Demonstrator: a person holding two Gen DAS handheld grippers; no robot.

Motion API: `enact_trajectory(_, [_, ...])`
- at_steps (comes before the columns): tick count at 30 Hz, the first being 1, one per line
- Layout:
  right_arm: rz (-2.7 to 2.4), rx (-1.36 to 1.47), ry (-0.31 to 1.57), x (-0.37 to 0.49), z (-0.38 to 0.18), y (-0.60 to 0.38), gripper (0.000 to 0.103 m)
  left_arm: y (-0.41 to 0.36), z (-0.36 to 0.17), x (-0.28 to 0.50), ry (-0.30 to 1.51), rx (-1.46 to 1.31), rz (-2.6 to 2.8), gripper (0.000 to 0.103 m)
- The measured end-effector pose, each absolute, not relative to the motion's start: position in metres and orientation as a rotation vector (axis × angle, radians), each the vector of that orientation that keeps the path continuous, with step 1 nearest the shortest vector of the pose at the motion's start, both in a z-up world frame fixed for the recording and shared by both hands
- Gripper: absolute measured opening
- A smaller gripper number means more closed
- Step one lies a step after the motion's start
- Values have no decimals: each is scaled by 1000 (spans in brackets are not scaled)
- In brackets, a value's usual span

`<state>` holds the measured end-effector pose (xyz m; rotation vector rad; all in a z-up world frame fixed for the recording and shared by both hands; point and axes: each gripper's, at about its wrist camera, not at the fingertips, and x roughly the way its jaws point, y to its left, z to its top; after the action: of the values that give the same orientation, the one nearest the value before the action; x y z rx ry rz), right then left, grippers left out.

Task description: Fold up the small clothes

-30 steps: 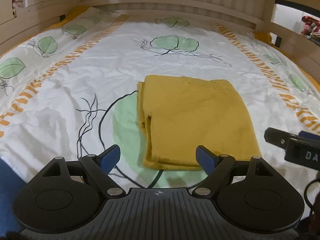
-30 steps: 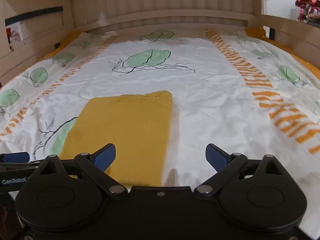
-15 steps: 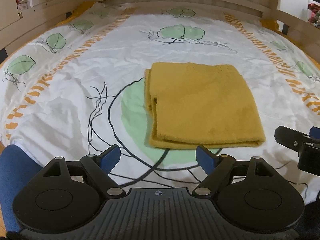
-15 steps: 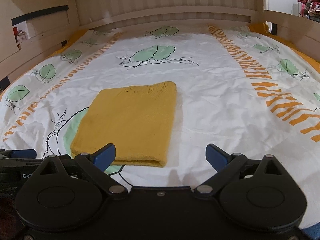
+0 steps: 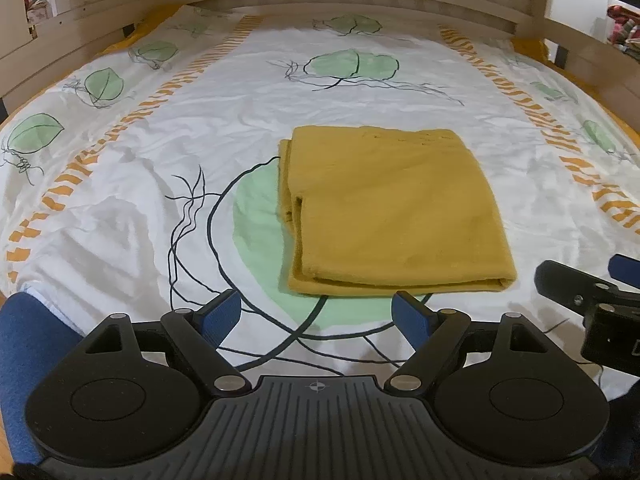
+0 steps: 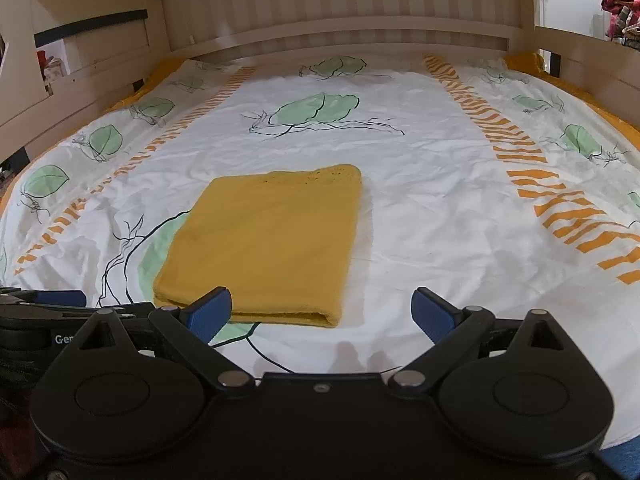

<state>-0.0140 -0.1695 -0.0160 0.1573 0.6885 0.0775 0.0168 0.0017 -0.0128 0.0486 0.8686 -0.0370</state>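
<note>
A mustard-yellow knitted garment lies folded into a flat rectangle on the bed sheet, over a green circle print. It also shows in the right wrist view. My left gripper is open and empty, just short of the garment's near edge. My right gripper is open and empty, near the garment's near right corner. The right gripper shows at the right edge of the left wrist view.
The sheet is white with green leaves and orange stripes. A wooden bed frame rails the far end and both sides. A blue cushion sits at the near left edge.
Both grippers have pulled back toward the near edge of the bed, away from the garment. The garment lies still and looks smaller and farther off.
</note>
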Motion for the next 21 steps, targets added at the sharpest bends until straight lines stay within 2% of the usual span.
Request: enact_trajectory(21, [82, 173, 706, -9, -18, -169, 97, -1, -14, 21, 881, 46, -51, 82])
